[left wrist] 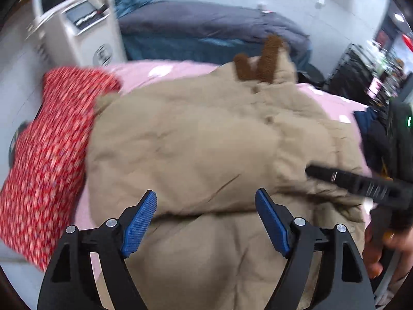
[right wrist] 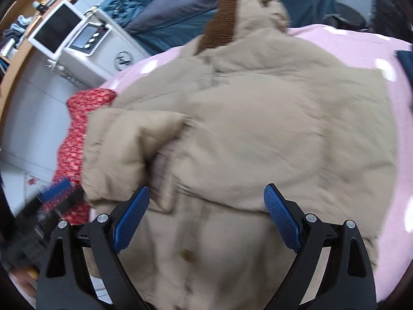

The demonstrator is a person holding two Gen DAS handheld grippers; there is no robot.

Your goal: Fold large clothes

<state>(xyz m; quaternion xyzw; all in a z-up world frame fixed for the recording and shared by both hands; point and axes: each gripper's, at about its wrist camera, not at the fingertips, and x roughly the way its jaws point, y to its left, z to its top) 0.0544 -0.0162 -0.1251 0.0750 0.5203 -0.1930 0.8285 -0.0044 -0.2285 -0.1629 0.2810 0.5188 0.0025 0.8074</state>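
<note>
A beige padded jacket (left wrist: 201, 139) with a brown collar (left wrist: 268, 59) lies spread on a pink sheet (left wrist: 160, 69); it also fills the right wrist view (right wrist: 258, 134), collar (right wrist: 222, 15) at the far end, one sleeve (right wrist: 124, 144) folded over at the left. My left gripper (left wrist: 206, 201) is open and empty just above the jacket's near part. My right gripper (right wrist: 206, 199) is open and empty above the jacket's lower front. The right gripper's black finger (left wrist: 361, 183) shows at the right of the left wrist view. The left gripper's blue pad (right wrist: 59, 186) shows blurred at the left of the right wrist view.
A red patterned garment (left wrist: 51, 149) lies left of the jacket on the sheet, also in the right wrist view (right wrist: 77, 134). A white appliance (left wrist: 85, 31) stands beyond. A bed with dark blue bedding (left wrist: 206, 31) lies behind. Dark clothing (left wrist: 374, 134) sits at the right.
</note>
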